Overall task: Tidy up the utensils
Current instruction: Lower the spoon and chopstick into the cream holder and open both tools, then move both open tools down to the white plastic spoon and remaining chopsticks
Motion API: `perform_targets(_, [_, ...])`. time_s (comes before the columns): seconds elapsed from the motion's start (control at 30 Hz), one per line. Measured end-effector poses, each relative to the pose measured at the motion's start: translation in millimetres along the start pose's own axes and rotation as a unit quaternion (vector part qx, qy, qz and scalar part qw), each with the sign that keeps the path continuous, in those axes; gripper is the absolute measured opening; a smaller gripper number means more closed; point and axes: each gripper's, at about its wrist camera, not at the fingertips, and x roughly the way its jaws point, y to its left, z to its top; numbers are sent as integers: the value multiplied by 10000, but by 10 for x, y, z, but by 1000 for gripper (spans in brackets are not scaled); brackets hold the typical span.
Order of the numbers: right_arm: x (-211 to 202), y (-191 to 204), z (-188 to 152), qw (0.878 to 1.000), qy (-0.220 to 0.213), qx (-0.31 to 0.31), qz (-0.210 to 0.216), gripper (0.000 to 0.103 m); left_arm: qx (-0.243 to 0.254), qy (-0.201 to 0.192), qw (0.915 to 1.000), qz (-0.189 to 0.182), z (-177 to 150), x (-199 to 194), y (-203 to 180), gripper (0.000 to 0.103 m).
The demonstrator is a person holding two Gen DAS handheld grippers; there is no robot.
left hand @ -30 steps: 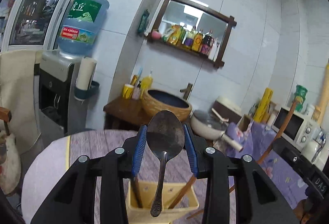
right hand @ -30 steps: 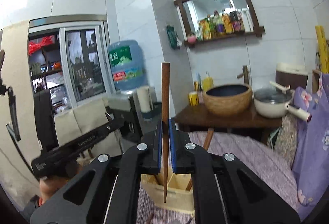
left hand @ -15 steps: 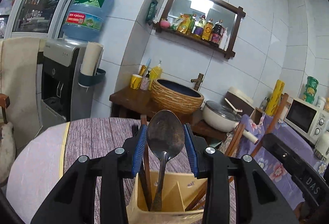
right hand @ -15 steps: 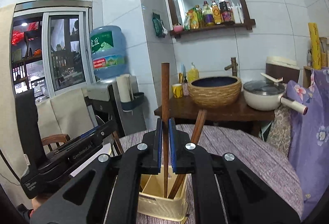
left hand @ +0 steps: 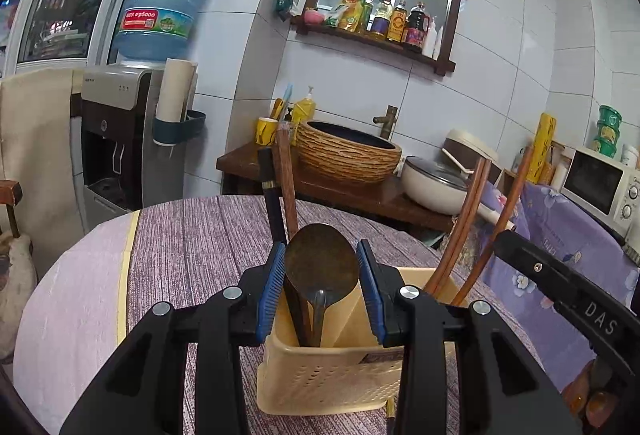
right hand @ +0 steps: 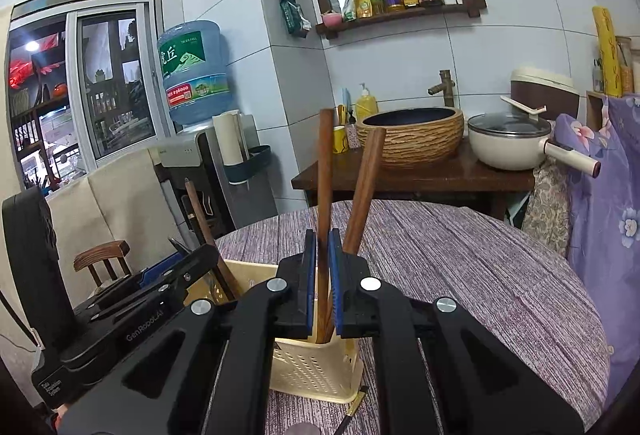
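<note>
A cream perforated utensil holder (left hand: 328,375) stands on the purple-clothed round table (left hand: 192,243); it also shows in the right wrist view (right hand: 316,367). My left gripper (left hand: 320,275) is shut on a dark metal spoon (left hand: 320,267), bowl up, its handle down inside the holder's left compartment beside a black-handled utensil (left hand: 274,207) and a brown stick (left hand: 286,179). My right gripper (right hand: 322,275) is shut on a brown wooden chopstick (right hand: 324,171), its lower end inside the holder next to another chopstick (right hand: 366,187). Two chopsticks (left hand: 472,219) lean in the right compartment.
A thin dark utensil tip (right hand: 354,405) lies on the table by the holder's base. Behind the table are a wooden side table with a woven basin (left hand: 348,151), a white pot (left hand: 434,187), a water dispenser (left hand: 120,131) and a microwave (left hand: 600,183).
Both grippers have come down toward the holder. The spoon's handle and the chopstick's lower end now sit deeper inside it. Both jaws stay shut.
</note>
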Motion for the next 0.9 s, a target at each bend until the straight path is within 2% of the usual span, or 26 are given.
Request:
perform_targets(0.13, [-23,-21,-23,10000,-56,5,18,8,77,-16,10000,-7,-20,-38,-14,38])
perform_targets(0.27, [-93,-39,-55,10000,-51,17,29,9,186,-156,9997,8,-30,-168,-49,54])
perform_targets(0.3, [-120,-47,-63,10000,-57,29,14,16,206,-207,9996,9,-34,-221,-57,56])
perform_targets(0.4, [-238,-109,-91,9998,-79,181,-43,49,286,-283,9992,84,-62,-374,-79,65])
perform_targets(0.5, [-369,-152,-146,9997,49,203,-98,52,280,-294,9989,215,-117,-540,-55,78])
perform_targets(0.57, [-417,-174,-201,9994,193,257,-120,58,280,-179,9992,221,-168,-627,-39,82])
perform_targets(0.7, [-482,-192,-375,9975,620,324,-85,59,241,183,9989,351,-318,-724,14,91])
perform_targets(0.77, [-496,-196,-499,9957,861,325,-104,63,150,496,9978,405,-418,-731,74,92])
perform_targets(0.8, [-501,-199,-553,9949,945,335,-112,70,98,620,9971,429,-471,-737,105,93])
perform_targets(0.9, [-499,-194,-754,9921,1198,294,-209,71,-60,954,9940,527,-627,-738,213,95])
